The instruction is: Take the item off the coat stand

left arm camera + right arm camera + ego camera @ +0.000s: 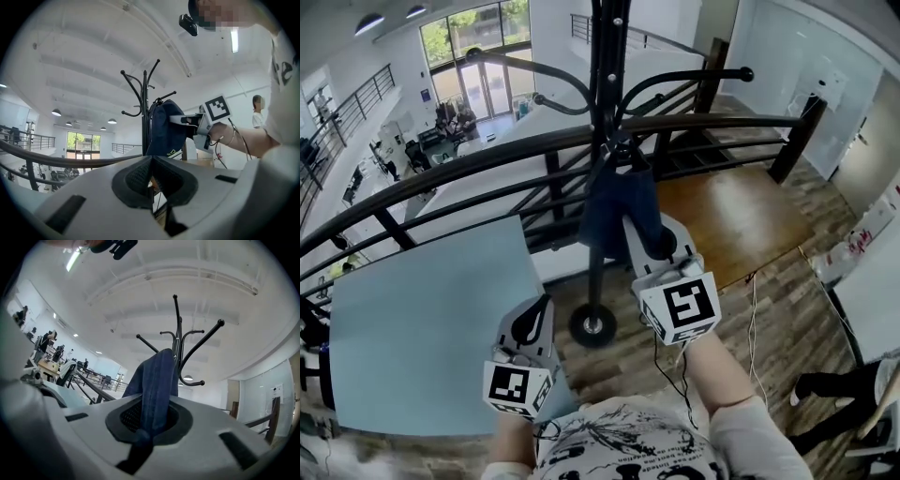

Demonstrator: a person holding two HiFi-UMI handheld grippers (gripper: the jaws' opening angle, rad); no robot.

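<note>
**Right gripper has the blue cloth, cloth's on the stand**

The dark blue cloth (617,208) is hanging off a hook on the black coat stand (607,56), right by the railing (487,155). The right gripper (147,420) is clamped on a fold of it, with fabric pinched between the 2 jaws. The left gripper (152,187) sits lower and off to the side, jaws together with nothing in them, not touching the cloth.

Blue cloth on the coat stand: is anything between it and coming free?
The right gripper is shut on the blue cloth. Only the coat stand hook it hangs over holds it back; nothing else visible blocks the way out.
</note>
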